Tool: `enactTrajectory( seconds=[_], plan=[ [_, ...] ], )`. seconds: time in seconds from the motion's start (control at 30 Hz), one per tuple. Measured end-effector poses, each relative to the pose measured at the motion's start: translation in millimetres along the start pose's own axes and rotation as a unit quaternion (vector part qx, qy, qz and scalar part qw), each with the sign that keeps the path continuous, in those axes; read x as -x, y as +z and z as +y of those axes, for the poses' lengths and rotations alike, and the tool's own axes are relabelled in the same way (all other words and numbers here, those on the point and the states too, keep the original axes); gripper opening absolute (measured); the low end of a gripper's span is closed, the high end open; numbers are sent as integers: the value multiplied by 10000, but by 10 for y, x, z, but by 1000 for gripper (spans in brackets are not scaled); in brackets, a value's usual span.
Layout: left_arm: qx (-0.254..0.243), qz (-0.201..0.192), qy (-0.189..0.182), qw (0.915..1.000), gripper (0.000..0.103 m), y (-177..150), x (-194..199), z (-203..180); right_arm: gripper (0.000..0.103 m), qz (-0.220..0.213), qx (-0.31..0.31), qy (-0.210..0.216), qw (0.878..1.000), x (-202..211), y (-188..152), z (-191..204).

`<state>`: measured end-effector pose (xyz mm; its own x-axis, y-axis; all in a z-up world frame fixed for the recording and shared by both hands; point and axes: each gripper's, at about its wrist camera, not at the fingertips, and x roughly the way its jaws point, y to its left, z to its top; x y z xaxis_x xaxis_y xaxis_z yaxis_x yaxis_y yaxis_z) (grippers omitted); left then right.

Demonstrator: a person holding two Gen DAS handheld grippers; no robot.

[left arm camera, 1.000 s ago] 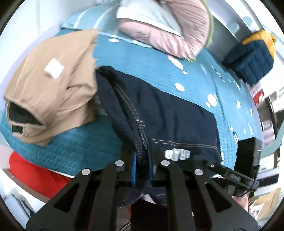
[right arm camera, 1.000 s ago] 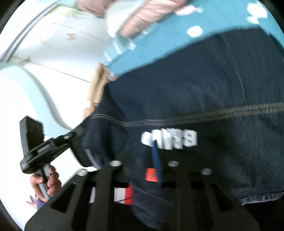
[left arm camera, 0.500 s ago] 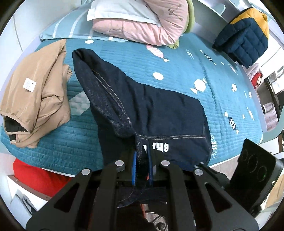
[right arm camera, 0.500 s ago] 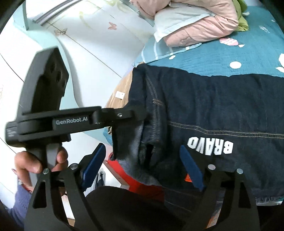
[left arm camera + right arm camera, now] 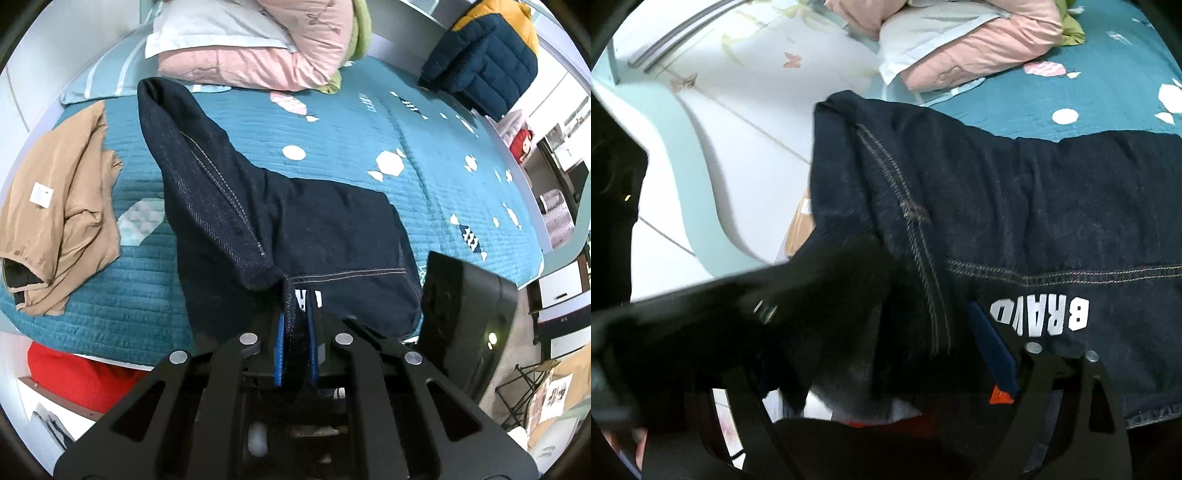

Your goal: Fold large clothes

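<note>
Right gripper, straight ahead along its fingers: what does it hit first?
Most likely the dark denim garment draped over the bed edge; it fills the view just ahead of the open right gripper. Depth is unclear.

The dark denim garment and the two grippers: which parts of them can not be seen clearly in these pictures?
- Denim garment, left wrist view: its near edge is hidden behind the left gripper.
- White lettering, right wrist view: its start is covered by a blue pad.
- Right gripper, right wrist view: its left finger is hidden behind the blurred other gripper.
</note>
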<state>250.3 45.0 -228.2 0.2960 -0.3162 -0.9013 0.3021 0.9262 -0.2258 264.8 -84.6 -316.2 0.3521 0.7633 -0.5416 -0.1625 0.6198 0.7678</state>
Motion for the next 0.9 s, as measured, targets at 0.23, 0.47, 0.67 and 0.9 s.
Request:
enactTrajectory(
  seconds=[0.23,0.47,0.67,0.9],
  plan=[
    [-149,-386,-782,9961,45,-22,218,-151,26,-230,-119,-11,9997,285,-15,-139],
    [296,-1478,-906,9844,79,-15,563,-22,25,-681,-464,-84,9966,833,33,-404],
    [555,-515,103,9971,79,-31,-67,127,25,-989,-763,-567,9905,1277,1,-712],
    [317,385,418,9979,79,-152,-799,-73,25,-1040,-1624,-1354,9718,1517,-141,-1351]
  ],
)
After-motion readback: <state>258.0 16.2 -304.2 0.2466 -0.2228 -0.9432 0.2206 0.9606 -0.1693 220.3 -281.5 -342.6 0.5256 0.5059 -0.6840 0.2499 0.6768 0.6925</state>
